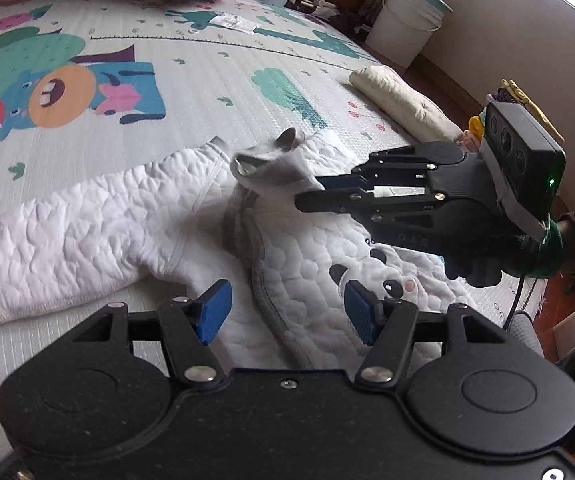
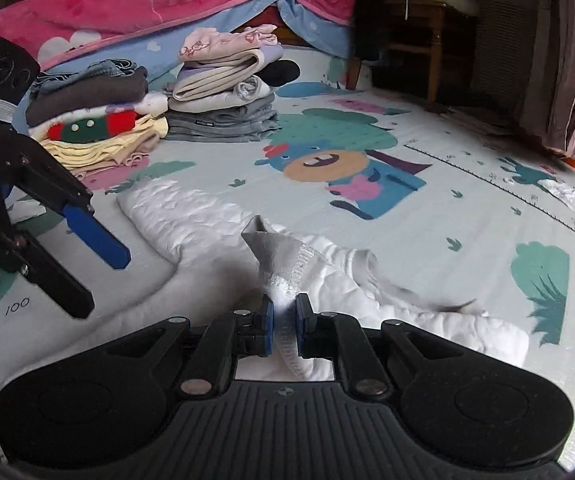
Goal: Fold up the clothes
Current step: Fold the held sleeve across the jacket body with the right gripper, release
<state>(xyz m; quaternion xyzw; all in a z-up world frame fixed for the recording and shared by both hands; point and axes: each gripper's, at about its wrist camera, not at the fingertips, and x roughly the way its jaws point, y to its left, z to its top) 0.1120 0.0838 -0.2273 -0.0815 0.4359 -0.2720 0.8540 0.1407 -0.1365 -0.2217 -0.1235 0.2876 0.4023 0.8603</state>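
White quilted garment lies spread on the patterned play mat; right gripper tilts downward from the right, clenched on the grey cuff and lifting it off the cloth; left gripper hovers released over the panda patch, touching nothing; bare mat beyond, folded stacks at the far edge

The left hand-held gripper stands wide and empty; the right hand-held gripper is pinched tight, angled downward.
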